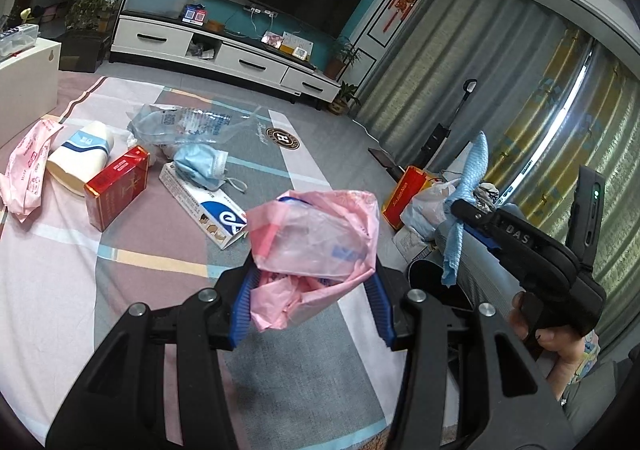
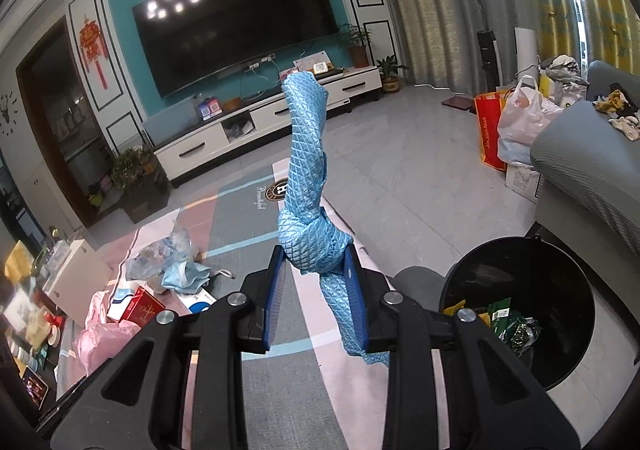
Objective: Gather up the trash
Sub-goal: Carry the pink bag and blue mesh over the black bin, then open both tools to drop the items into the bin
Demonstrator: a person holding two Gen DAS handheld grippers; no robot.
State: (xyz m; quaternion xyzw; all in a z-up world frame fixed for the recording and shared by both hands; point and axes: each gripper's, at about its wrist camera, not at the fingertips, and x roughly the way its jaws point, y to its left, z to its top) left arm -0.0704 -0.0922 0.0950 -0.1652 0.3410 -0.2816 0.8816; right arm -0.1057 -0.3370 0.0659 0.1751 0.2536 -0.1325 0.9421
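Clamped between the blue ribbed pads of the left gripper (image 1: 312, 302) is a crumpled pink plastic bag (image 1: 316, 234) with a clear film pouch bunched against it. Judged feather-light, limp and slick; a pinch across the gathered folds, as taken, looks safer than one on a single smooth layer, which could slide out.

Right gripper (image 2: 314, 286) is clenched on a knotted light-blue cleaning cloth (image 2: 306, 178). The weave is a raised diamond mesh, soft but grippy. The hold sits at the knot, the firmest and thickest part; one tail stands up above the jaws and the other hangs below. It should neither slip nor tear.

Just right of that gripper on the floor stands the black round trash bin (image 2: 560, 250), mouth open, green foil wrappers already inside; neither held item is over it yet.

Remaining trash lies on the striped floor mat (image 1: 152, 262):
- red carton (image 1: 118, 186), stiff, glossy, square-edged;
- white and blue box (image 1: 204, 206), flattened card;
- blue face mask (image 1: 202, 166), soft, with loops;
- paper cup (image 1: 82, 156) on its side, crushable;
- clear printed wrapper (image 1: 184, 124), crinkly.
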